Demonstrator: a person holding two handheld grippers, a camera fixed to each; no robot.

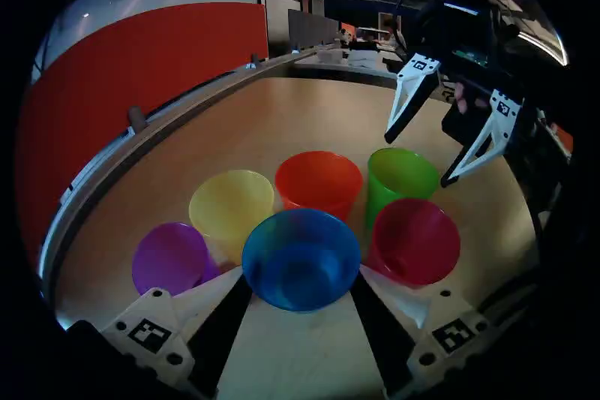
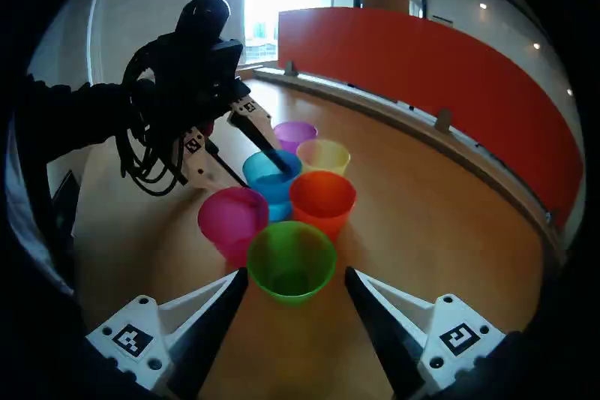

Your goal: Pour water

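Observation:
Several coloured plastic cups stand close together on a wooden table [image 1: 300, 111]. The blue cup [image 1: 300, 257] sits between my left gripper's [image 1: 301, 274] fingers, which press on both its sides. In the right gripper view the same gripper [image 2: 262, 175], held by a dark-sleeved arm, clasps the blue cup [image 2: 271, 173]. My right gripper [image 2: 294, 274] is open, with the green cup [image 2: 291, 259] between its fingertips and small gaps on each side. In the left gripper view it hovers, open [image 1: 420, 156], just above the green cup [image 1: 399, 176].
Around the blue cup stand a purple cup [image 1: 171, 257], a yellow cup [image 1: 231, 206], an orange cup [image 1: 319, 181] and a pink cup [image 1: 414, 241]. A red partition [image 1: 135, 77] and a raised rail [image 1: 150, 130] border the table's far edge. Bare tabletop lies beyond the cups.

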